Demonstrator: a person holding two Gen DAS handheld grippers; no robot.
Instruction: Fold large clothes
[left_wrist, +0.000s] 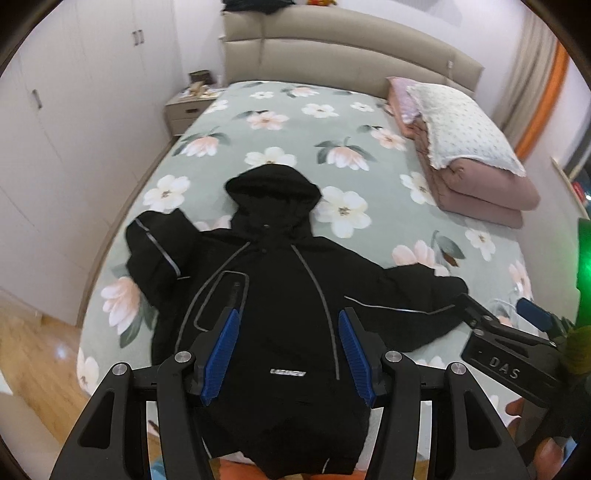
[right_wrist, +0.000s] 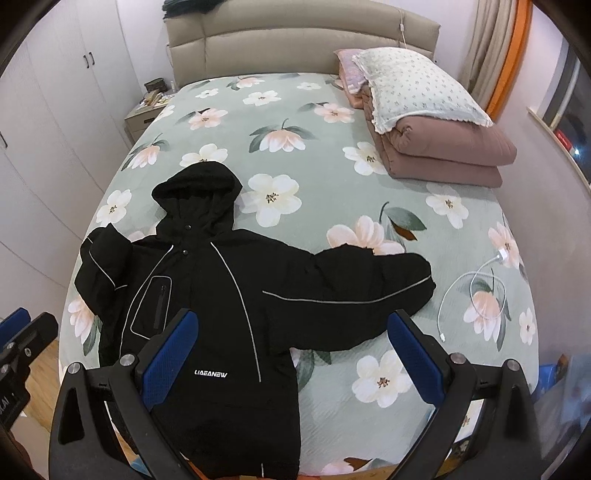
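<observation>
- Black jacket (right_wrist: 221, 295) lying front-up at the bed's (right_wrist: 332, 122) foot edge, hood (right_wrist: 197, 195) pointing toward the headboard, hem hanging over the edge.
- One sleeve (right_wrist: 369, 284) stretching out flat, the other (right_wrist: 101, 266) bunching near the bed's side edge.
- Left gripper (left_wrist: 288, 350) hovering over the jacket's chest, jaws standing wide, holding nothing.
- Right gripper (right_wrist: 291, 354) hovering above the outstretched sleeve, jaws wide, holding nothing.
- Cable (right_wrist: 476, 291) lying beside the sleeve cuff.
</observation>
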